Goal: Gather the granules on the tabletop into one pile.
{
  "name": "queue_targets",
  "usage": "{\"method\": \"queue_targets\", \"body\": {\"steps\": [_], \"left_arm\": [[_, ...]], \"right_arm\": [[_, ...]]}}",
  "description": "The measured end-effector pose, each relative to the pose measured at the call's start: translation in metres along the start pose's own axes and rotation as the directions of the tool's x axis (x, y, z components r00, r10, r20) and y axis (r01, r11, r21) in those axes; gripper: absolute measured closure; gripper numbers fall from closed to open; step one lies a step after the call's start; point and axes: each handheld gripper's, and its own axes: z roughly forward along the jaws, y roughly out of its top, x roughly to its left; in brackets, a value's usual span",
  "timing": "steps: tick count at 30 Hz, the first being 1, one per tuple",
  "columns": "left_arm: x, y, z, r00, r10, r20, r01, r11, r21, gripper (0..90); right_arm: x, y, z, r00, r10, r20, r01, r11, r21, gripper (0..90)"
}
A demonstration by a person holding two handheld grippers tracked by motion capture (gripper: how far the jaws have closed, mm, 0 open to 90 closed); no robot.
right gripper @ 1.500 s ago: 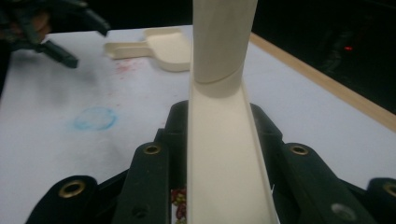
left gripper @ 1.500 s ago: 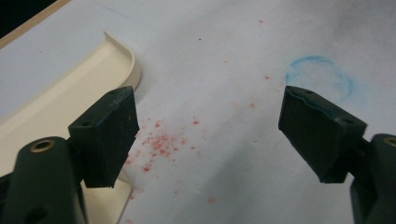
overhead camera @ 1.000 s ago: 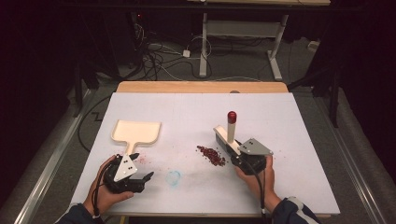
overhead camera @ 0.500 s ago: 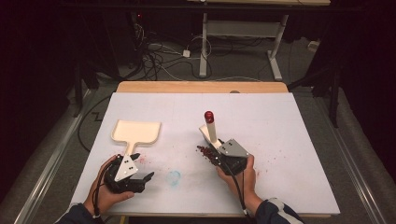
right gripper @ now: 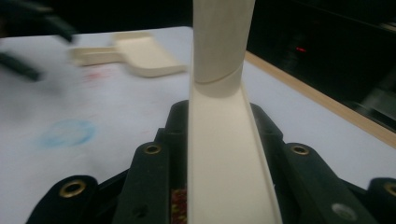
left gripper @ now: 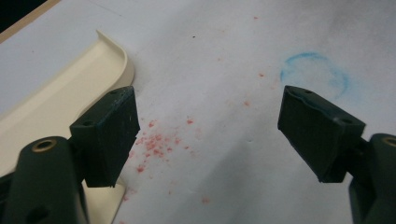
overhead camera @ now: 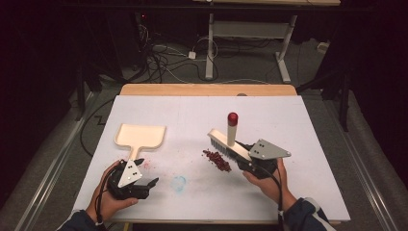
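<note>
While my right gripper (overhead camera: 248,161) has its jaws pinching the brush (overhead camera: 229,144) by its stiff, light plastic back beside the red crumbs (overhead camera: 217,160), left gripper (overhead camera: 144,185) jaws spread near the dustpan (overhead camera: 140,135) on the worktop (overhead camera: 298,130), I judge its handle the sounder hold.

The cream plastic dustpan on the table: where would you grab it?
By its narrow flat handle, coming from the near side. It points toward the open left gripper, and slim jaws fit it better than the cream plastic dustpan's wide walled tray.
</note>
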Motion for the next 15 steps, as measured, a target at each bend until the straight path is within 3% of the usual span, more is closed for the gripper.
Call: {"method": "queue_targets", "body": {"steps": [2,4,5,7,13,15], "left_arm": [[0.0,0.0,0.0,1.0,0.003,-0.001,-0.003,1.0,0.001,19.8],[0.001,0.0,0.0,1.0,0.002,0.001,-0.002,1.0,0.002,19.8],[0.001,0.0,0.0,1.0,0.001,0.001,-0.001,1.0,0.003,19.8],[0.001,0.0,0.001,1.0,0.001,0.003,-0.001,1.0,0.007,19.8],[0.0,0.002,0.004,0.9999,0.004,0.011,-0.004,0.9999,0.014,19.8],[0.0,0.003,0.005,0.9999,0.01,0.007,-0.01,0.9999,0.01,19.8]], "right_arm": [[-0.001,-0.003,-0.009,0.9925,-0.042,-0.114,0.04,0.999,-0.021,67.4],[-0.004,-0.008,-0.014,0.9715,-0.066,-0.228,0.06,0.998,-0.033,67.4],[-0.005,-0.01,-0.015,0.9636,-0.077,-0.256,0.07,0.997,-0.035,67.4],[-0.009,-0.016,-0.013,0.9384,-0.103,-0.33,0.098,0.995,-0.032,67.4],[-0.021,-0.027,0.016,0.8738,-0.117,-0.472,0.14,0.99,0.013,67.5],[-0.027,-0.03,0.029,0.857,-0.089,-0.508,0.111,0.994,0.014,67.6]]}}
